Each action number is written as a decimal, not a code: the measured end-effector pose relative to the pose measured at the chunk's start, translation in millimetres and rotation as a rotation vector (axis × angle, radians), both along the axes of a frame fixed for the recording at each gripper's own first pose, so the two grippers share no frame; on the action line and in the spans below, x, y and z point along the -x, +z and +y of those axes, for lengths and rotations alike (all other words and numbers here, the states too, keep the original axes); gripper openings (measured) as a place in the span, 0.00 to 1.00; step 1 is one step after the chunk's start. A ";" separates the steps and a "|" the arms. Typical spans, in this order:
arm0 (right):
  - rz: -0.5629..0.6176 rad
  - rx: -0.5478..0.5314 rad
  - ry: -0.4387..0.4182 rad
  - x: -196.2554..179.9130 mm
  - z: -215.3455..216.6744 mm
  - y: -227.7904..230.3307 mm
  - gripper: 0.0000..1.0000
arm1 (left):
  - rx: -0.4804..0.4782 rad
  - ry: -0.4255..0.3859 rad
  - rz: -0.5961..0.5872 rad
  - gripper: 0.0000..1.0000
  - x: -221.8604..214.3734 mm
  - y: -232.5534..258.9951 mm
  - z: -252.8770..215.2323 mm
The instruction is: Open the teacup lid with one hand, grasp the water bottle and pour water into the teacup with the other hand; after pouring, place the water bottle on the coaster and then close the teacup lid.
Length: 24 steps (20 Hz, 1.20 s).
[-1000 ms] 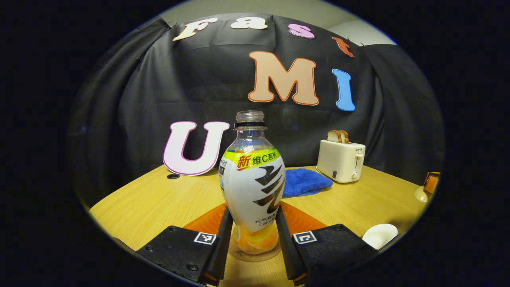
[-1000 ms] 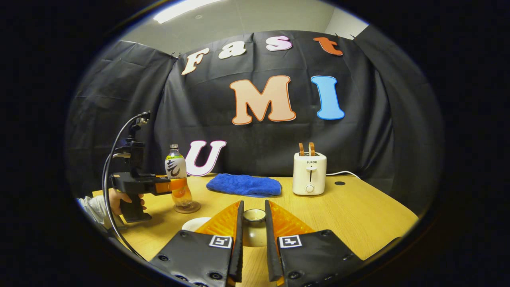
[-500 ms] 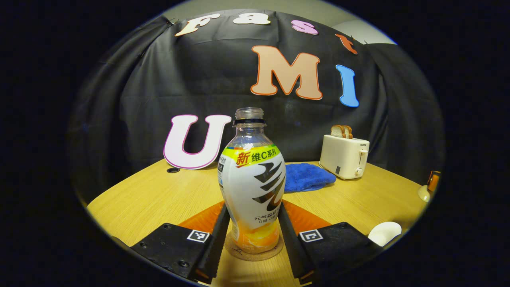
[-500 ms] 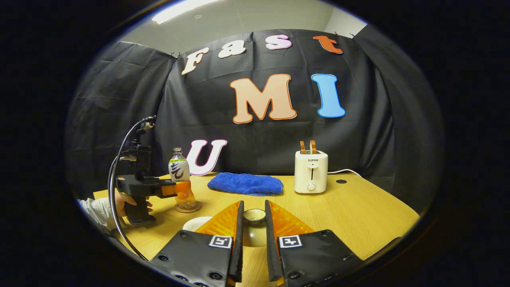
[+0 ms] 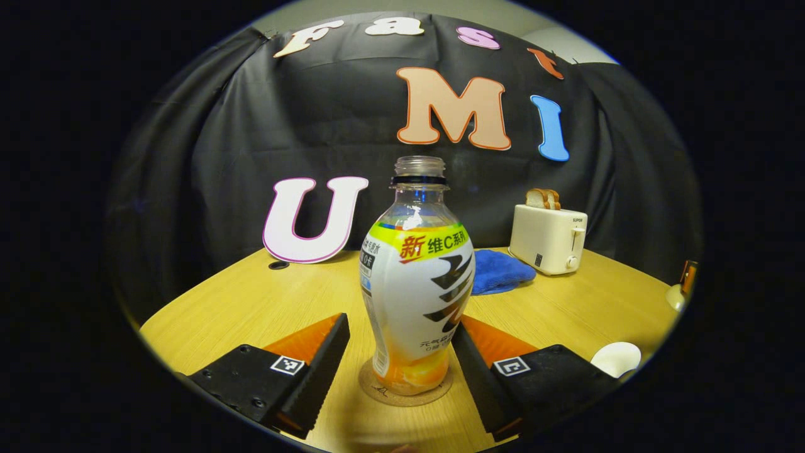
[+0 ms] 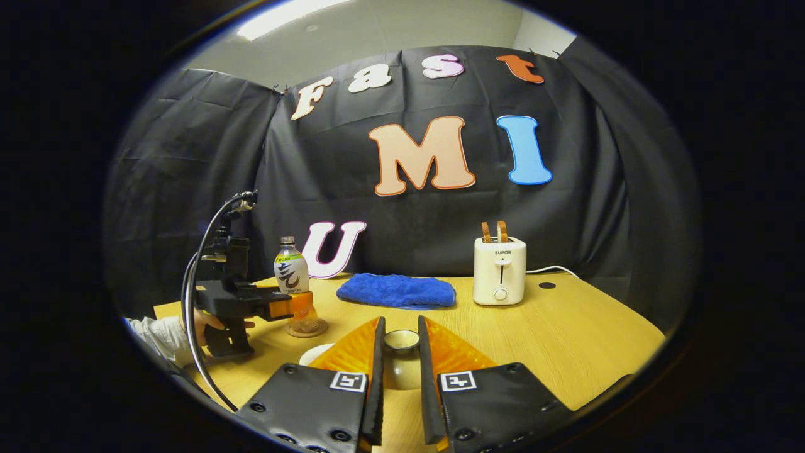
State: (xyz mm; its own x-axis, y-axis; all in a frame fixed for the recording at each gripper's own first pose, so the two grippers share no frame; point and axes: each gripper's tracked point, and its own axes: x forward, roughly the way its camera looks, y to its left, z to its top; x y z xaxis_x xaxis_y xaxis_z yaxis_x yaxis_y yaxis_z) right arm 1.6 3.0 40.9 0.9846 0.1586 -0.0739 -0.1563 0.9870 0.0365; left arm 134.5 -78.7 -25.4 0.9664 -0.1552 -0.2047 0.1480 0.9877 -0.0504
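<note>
Since the table (image 5: 239, 308) holds everything, quick status: my bottle (image 5: 418, 283) stands upright on its coaster (image 5: 405, 391), so the pouring and putting-down look done to me. My left tongs (image 5: 400, 352) are spread wide either side of it, not touching. What's left is the lid. My right tongs (image 6: 398, 362) sit nearly closed around the cup (image 6: 401, 343), though I can't tell if they actually pinch it. That small white thing (image 5: 616, 358) beside them might be the lid.
</note>
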 end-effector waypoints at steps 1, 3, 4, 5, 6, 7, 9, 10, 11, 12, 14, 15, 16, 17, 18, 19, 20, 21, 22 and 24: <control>-0.001 -0.008 0.008 0.7 2.2 0.9 0.28 | -0.001 0.000 0.002 0.93 1.1 -0.5 0.3; -0.005 -0.021 0.023 2.3 6.6 3.9 0.27 | -0.005 0.004 -0.004 0.95 5.2 -1.2 1.6; -0.006 -0.023 0.026 3.2 7.4 3.2 0.28 | -0.009 0.005 -0.007 0.95 8.5 -1.7 2.5; -0.006 -0.022 0.028 2.5 8.2 3.2 0.28 | -0.014 0.002 -0.011 0.95 11.6 -2.2 2.6; -0.006 -0.025 0.030 2.0 9.1 2.8 0.28 | -0.024 -0.001 -0.013 0.95 15.9 -2.9 3.3; -0.004 -0.030 0.034 2.5 11.2 2.9 0.28 | -0.038 -0.005 -0.014 0.95 18.9 -3.2 4.0; -0.001 -0.040 0.045 2.8 16.0 1.7 0.28 | -0.060 -0.006 -0.016 0.95 26.3 -4.2 7.8; -0.001 -0.045 0.049 2.5 18.1 0.1 0.28 | -0.062 -0.008 -0.017 0.96 31.3 -3.7 9.3; -0.001 -0.049 0.055 1.8 21.6 -0.5 0.28 | -0.058 -0.008 -0.021 0.95 36.5 -3.4 10.1; 0.000 -0.051 0.062 1.0 23.8 -2.2 0.28 | -0.051 -0.009 -0.027 0.95 41.7 -3.1 11.0; 0.003 -0.054 0.073 0.3 30.3 -5.7 0.28 | -0.041 -0.010 -0.045 0.95 52.8 0.7 13.8; 0.004 -0.056 0.076 -0.3 32.6 -8.3 0.28 | -0.036 -0.009 -0.056 0.95 57.9 3.5 15.9; 0.003 -0.059 0.078 -1.5 34.5 -8.7 0.28 | -0.036 -0.008 -0.064 0.95 62.4 5.8 18.3; 0.001 -0.062 0.080 -2.5 37.3 -10.0 0.28 | -0.039 -0.007 -0.075 0.95 65.7 8.3 21.3; 0.002 -0.065 0.083 -2.7 41.6 -13.1 0.28 | -0.046 -0.005 -0.086 0.95 69.5 11.9 23.9; 0.001 -0.069 0.088 -4.4 45.6 -15.0 0.28 | -0.052 -0.001 -0.098 0.95 73.5 15.3 27.4; -0.001 -0.074 0.093 -6.8 49.7 -18.7 0.28 | -0.059 0.000 -0.109 0.95 77.8 18.6 29.8; 0.000 -0.079 0.099 -7.8 55.6 -21.6 0.28 | -0.063 0.002 -0.118 0.95 83.2 20.5 31.7; 0.001 -0.082 0.109 -8.2 60.9 -25.2 0.28 | -0.065 0.001 -0.129 0.95 87.1 22.7 33.4; 0.004 -0.076 0.122 -9.7 71.2 -31.3 0.28 | -0.070 0.000 -0.146 0.95 93.5 27.8 35.9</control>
